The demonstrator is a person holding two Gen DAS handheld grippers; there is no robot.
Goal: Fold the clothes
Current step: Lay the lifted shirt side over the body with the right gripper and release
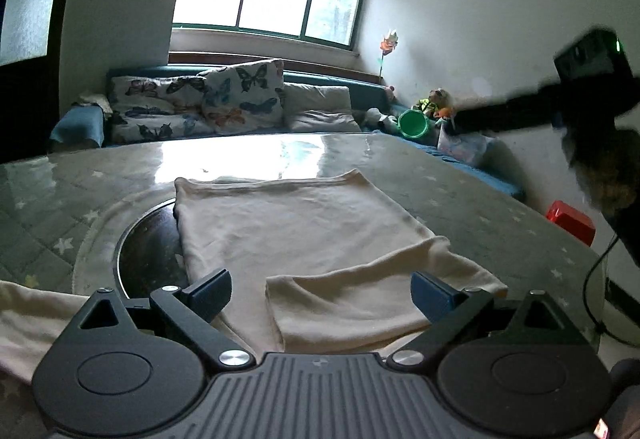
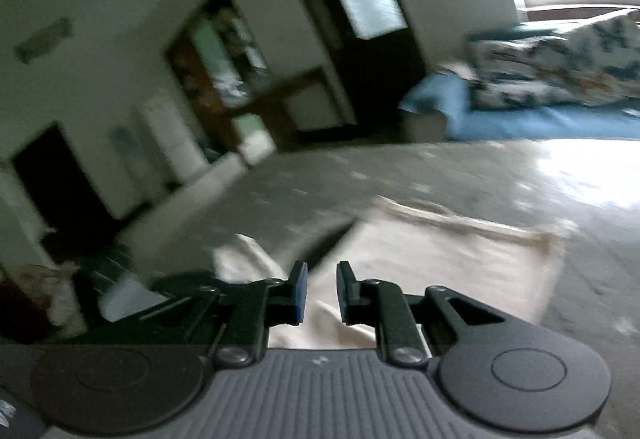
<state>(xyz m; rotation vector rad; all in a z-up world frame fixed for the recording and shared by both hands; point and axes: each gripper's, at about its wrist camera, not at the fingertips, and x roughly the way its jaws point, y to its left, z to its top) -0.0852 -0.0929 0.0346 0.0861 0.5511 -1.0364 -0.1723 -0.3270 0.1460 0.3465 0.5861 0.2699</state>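
A cream garment (image 1: pixel 300 231) lies partly folded on the grey star-patterned table (image 1: pixel 460 191), with a sleeve laid across its near part. My left gripper (image 1: pixel 322 291) hovers low over the garment's near edge, open wide, with nothing between its fingers. In the left wrist view, my right gripper's body (image 1: pixel 588 95) is a dark blur high at the right, off the cloth. The right wrist view is motion-blurred: the right gripper (image 2: pixel 322 293) hangs above the cream garment (image 2: pixel 460 259) with its fingers narrowly apart and nothing pinched.
A dark round inset (image 1: pixel 148 251) in the table sits partly under the garment's left side. Behind the table are a blue sofa with butterfly cushions (image 1: pixel 236 99), a green bucket (image 1: pixel 414 123) and toys. A red box (image 1: pixel 570 221) and a black cable (image 1: pixel 596 279) are at the right.
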